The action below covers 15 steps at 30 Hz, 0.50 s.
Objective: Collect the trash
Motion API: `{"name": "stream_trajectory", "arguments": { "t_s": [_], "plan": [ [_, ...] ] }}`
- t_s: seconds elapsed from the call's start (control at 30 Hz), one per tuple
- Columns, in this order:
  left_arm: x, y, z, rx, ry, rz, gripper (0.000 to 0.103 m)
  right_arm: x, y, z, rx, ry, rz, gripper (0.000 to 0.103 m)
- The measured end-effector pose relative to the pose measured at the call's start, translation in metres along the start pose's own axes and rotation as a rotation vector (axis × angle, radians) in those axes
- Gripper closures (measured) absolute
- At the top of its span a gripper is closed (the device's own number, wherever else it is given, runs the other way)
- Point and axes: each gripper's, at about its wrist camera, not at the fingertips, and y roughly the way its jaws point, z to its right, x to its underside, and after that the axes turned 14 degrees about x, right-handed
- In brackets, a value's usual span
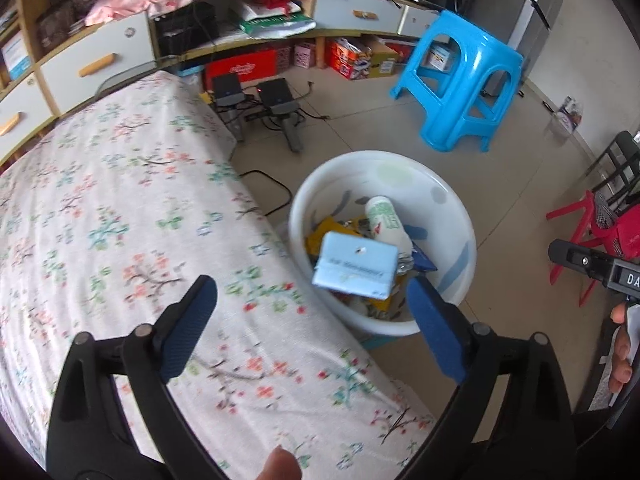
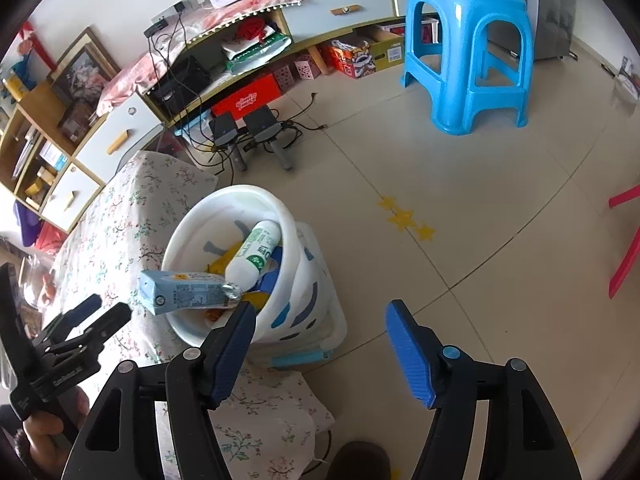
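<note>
A light-blue drink carton (image 1: 356, 266) lies flat over the white basin (image 1: 400, 160), between the wide-apart blue pads of my left gripper (image 1: 310, 284), and neither pad touches it. Seen from the right wrist, the carton (image 2: 184, 292) sticks out over the basin's near rim (image 2: 224, 196) towards the table. I cannot tell whether it rests on the pile or hangs in the air. Inside the basin are a white bottle with a green label (image 1: 384, 216) (image 2: 256, 252) and yellow wrappers (image 1: 328, 228). My right gripper (image 2: 322, 307) is open and empty just right of the basin. The left gripper (image 2: 109, 307) shows at the left.
The table with the floral cloth (image 1: 120, 200) (image 2: 120, 220) stands left of the basin, which sits in a white and blue basket (image 2: 320, 312). A blue stool (image 1: 460, 80) (image 2: 468, 52), two black devices with cables (image 1: 256, 96) and a red chair (image 1: 580, 232) stand on the tiled floor.
</note>
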Motion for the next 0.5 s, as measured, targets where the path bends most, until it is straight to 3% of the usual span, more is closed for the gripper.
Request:
{"name": "stream_trajectory", "arguments": {
  "t_s": [0.2, 0.27, 0.43, 0.5],
  "plan": [
    [0.021, -0.033, -0.012, -0.036, -0.027, 0.044, 0.001, 0.007, -0.012, -0.017, 0.012, -0.035, 0.023, 0.027],
    [0.029, -0.046, -0.017, -0.052, -0.037, 0.049, 0.001, 0.011, -0.019, -0.022, 0.026, -0.025, 0.031, 0.016],
    [0.045, -0.080, -0.027, -0.089, -0.071, 0.073, 0.001, 0.016, -0.046, -0.043, 0.011, -0.027, 0.063, 0.001],
    [0.050, -0.092, -0.029, -0.101, -0.082, 0.087, 0.001, 0.021, -0.061, -0.056, 0.030, -0.061, 0.093, 0.000]
  ]
}}
